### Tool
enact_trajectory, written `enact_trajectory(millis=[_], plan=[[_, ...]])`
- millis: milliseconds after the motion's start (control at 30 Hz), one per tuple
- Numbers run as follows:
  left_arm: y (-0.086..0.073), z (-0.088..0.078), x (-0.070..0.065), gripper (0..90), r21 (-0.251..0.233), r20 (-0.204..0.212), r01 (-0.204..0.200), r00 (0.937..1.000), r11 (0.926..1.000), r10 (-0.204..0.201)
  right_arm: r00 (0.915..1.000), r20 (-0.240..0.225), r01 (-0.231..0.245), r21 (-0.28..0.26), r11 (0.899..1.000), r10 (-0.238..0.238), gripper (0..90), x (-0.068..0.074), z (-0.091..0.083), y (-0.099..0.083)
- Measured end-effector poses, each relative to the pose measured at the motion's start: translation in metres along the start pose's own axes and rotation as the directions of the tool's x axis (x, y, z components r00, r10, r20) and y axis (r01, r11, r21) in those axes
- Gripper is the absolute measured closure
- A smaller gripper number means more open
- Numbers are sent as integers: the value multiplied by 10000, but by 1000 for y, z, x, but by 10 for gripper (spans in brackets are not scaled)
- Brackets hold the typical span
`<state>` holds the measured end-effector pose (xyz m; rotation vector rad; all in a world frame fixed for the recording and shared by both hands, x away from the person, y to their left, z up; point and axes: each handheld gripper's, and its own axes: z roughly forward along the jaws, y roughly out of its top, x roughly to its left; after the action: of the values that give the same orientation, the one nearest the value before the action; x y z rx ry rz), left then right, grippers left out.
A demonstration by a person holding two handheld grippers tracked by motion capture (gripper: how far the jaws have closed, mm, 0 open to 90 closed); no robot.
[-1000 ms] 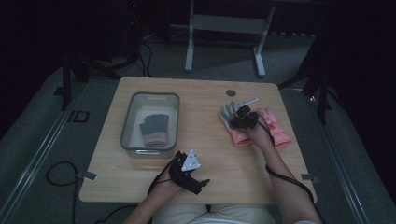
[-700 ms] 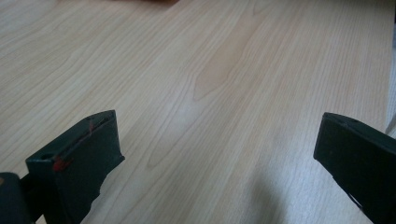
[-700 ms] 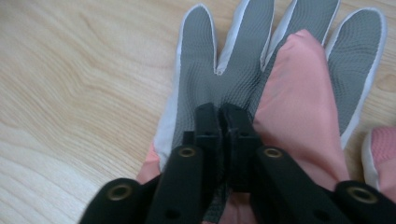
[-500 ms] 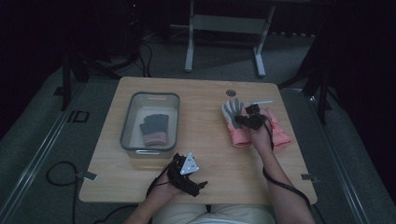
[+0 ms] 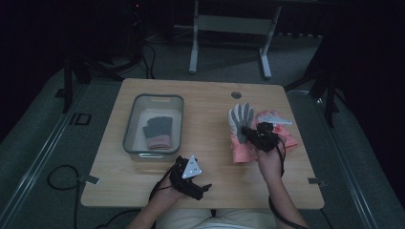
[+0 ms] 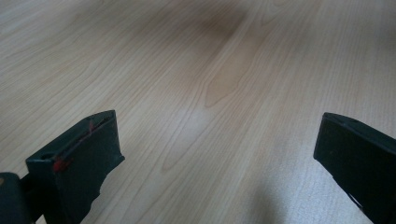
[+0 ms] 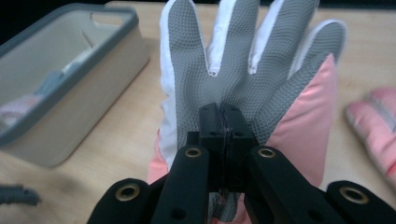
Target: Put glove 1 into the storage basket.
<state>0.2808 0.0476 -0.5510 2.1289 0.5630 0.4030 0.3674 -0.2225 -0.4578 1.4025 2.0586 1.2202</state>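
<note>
A pink glove with a grey textured palm (image 7: 243, 70) hangs upright, fingers spread upward, just above the right half of the table (image 5: 241, 119). My right gripper (image 7: 225, 116) is shut on its palm (image 5: 251, 131). A second pink glove (image 5: 282, 128) lies flat on the table behind it (image 7: 373, 121). A dark grey glove with a pink cuff (image 5: 157, 131) lies inside the clear bin (image 5: 129, 129). Near the front edge my left gripper (image 5: 200, 187) rests low over bare wood, its jaws wide apart with nothing between them (image 6: 215, 140).
The grey-rimmed bin (image 7: 70, 70) stands left of the held glove. A round hole (image 5: 236, 95) sits in the tabletop near the far edge. Bare wood lies between the bin and the gloves. Cables trail off the table's front.
My right gripper has lifted the pink-and-grey glove off the table and drawn it slightly toward the near side. The left gripper has stayed put.
</note>
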Motion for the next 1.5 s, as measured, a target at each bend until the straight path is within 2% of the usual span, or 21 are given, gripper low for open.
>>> enact_trajectory(millis=[100, 233, 300, 367, 400, 467, 633, 733, 833, 1133, 1233, 1300, 1333, 1367, 1400, 1433, 1467, 1500], plan=[[-1, 1, -1, 1, 14, 47, -35, 10000, 10000, 35, 9997, 169, -207, 497, 9985, 199, 890, 5, 8, -16], [-2, 5, -3, 1, 224, 140, -180, 9997, 9996, 177, 9987, 387, -369, 775, 9963, 340, 890, 5, 20, -25], [-3, 6, -4, 1, 271, 167, -237, 9996, 9994, 232, 9985, 507, -229, 905, 9956, 184, 890, 5, 30, -29], [-3, 7, -5, 1, 349, 241, -304, 9993, 9989, 295, 9991, 369, -269, 1143, 9931, 228, 890, 3, 40, -31], [-4, 8, -5, 1, 376, 246, -334, 9992, 9987, 325, 9991, 402, -213, 1196, 9926, 166, 890, 2, 45, -32], [-4, 8, -5, 1, 399, 271, -303, 9992, 9987, 292, 9985, 437, -383, 1354, 9901, 326, 889, -2, 59, -32], [-5, 8, -4, 1, 363, 362, -223, 9991, 9991, 210, 9969, 614, -568, 1471, 9875, 482, 888, -3, 72, -30], [-5, 8, -4, 1, 370, 368, -239, 9991, 9990, 225, 9965, 713, -557, 1638, 9849, 445, 884, -1, 83, -31], [-5, 7, -4, 1, 325, 386, -240, 9990, 9992, 228, 9964, 837, -297, 1811, 9830, 147, 878, 2, 92, -36], [-5, 7, -4, 1, 334, 390, -232, 9990, 9992, 219, 9968, 799, -179, 1810, 9833, 35, 809, 2, 90, -34], [-6, 7, -4, 1, 322, 385, -174, 9991, 9993, 162, 9978, 668, -71, 1568, 9876, -34, 755, 3, 80, -28], [-6, 7, -4, 1, 313, 405, -181, 9990, 9993, 169, 9988, 468, 87, 1308, 9914, -149, 749, 2, 70, -22], [-6, 7, -4, 1, 310, 399, -198, 9990, 9993, 186, 9990, 350, 225, 1045, 9943, -263, 753, -1, 58, -15], [-6, 7, -4, 1, 308, 442, -194, 9989, 9993, 180, 9990, 350, 225, 1045, 9943, -263, 753, -1, 58, -15], [-6, 7, -4, 1, 306, 423, -213, 9989, 9993, 200, 9990, 253, 337, 877, 9956, -361, 750, -4, 52, -11], [-6, 7, -4, 1, 330, 439, -234, 9988, 9992, 219, 9979, 235, 592, 679, 9959, -609, 747, -14, 41, -5], [-6, 7, -4, 1, 330, 459, -244, 9987, 9992, 228, 9979, 235, 592, 679, 9959, -609, 747, -14, 41, -5], [-6, 7, -4, 1, 343, 441, -263, 9987, 9991, 247, 9967, 270, 755, 590, 9954, -772, 742, -20, 35, -2]])
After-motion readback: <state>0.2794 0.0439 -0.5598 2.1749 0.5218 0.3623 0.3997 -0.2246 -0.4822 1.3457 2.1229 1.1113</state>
